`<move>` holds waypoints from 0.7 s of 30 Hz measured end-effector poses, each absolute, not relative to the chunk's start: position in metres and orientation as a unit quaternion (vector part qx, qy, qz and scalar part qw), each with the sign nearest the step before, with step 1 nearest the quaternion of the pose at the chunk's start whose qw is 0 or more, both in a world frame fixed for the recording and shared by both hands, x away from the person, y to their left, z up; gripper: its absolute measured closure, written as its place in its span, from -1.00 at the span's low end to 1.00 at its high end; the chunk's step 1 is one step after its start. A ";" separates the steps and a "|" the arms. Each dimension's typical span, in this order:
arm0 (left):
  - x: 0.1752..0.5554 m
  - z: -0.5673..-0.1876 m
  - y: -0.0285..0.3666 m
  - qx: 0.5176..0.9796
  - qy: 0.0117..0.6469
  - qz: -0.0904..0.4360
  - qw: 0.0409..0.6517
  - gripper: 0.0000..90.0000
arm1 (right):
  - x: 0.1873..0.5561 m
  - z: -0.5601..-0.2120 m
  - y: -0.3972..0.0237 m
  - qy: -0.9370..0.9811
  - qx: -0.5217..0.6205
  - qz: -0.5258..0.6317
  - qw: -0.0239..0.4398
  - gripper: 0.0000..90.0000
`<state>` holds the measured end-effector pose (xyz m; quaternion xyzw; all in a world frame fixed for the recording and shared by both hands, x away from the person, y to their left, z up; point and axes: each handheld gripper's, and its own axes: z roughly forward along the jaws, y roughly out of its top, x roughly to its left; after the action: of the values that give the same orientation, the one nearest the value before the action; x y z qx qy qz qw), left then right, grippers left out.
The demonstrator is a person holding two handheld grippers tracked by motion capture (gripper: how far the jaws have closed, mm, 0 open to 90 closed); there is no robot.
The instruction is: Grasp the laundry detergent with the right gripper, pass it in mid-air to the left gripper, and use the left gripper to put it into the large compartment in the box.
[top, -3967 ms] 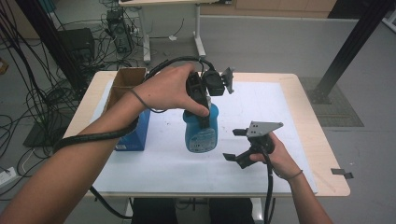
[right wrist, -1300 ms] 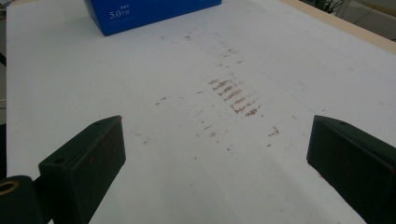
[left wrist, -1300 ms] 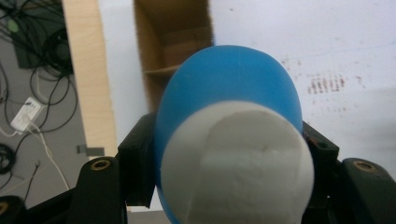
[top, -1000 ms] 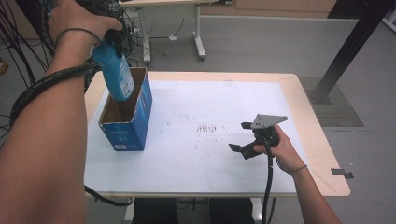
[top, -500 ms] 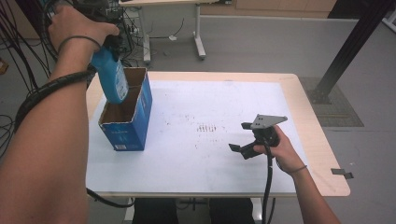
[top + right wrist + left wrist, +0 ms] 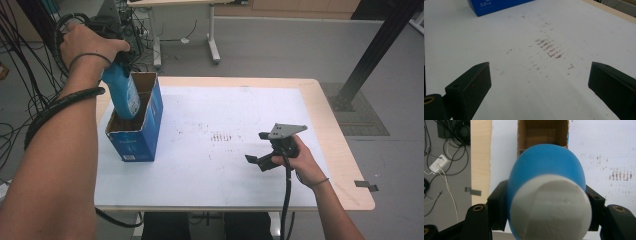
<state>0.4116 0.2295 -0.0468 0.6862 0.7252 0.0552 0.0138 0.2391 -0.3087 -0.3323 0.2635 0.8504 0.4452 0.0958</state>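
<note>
**Blue bottle going into the box**

Workshop floor with cables all around, and a desk [image 6: 320,107] topped with a white sheet that has some brownish smudges in the middle. At the left end stands an open cardboard box [image 6: 135,137], blue outside, brown inside.

The bottle [image 6: 121,95] is blue plastic with a white label on its side and a pale rounded cap, which faces the lens in the left gripper view. The left hand-held gripper [image 6: 544,202] is clamped on it just below the cap, one pad on each side. It hangs tilted over the box, bottom end dipped inside the opening.

The hand covers the bottle's top in the high view, and the label is too small to read. The right hand-held gripper [image 6: 264,150] rests on the desk, jaws wide apart, nothing in them.
</note>
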 end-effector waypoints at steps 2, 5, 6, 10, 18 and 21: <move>0.412 -0.052 0.228 0.689 0.723 0.056 0.010 -0.17 | 0.239 -0.333 -0.309 0.850 0.265 0.445 0.095 -0.90; 0.414 -0.060 0.230 0.688 0.724 0.050 0.008 -0.17 | 0.238 -0.333 -0.310 0.850 0.267 0.445 0.095 -0.89; 0.414 -0.062 0.230 0.688 0.724 0.049 0.007 -0.17 | 0.238 -0.334 -0.310 0.850 0.267 0.444 0.094 -0.89; 0.414 -0.071 0.231 0.687 0.725 0.048 0.008 -0.17 | 0.238 -0.335 -0.310 0.851 0.269 0.441 0.093 -0.89; 0.416 -0.085 0.233 0.687 0.726 0.038 0.007 -0.17 | 0.238 -0.336 -0.311 0.851 0.270 0.442 0.090 -0.89; 0.418 -0.090 0.231 0.689 0.724 0.037 0.001 -0.17 | 0.238 -0.336 -0.311 0.851 0.270 0.441 0.090 -0.89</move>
<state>0.4177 0.2313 -0.0900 0.6886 0.7242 0.0369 0.0011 0.2378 -0.3106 -0.3361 0.2696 0.8513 0.4411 0.0900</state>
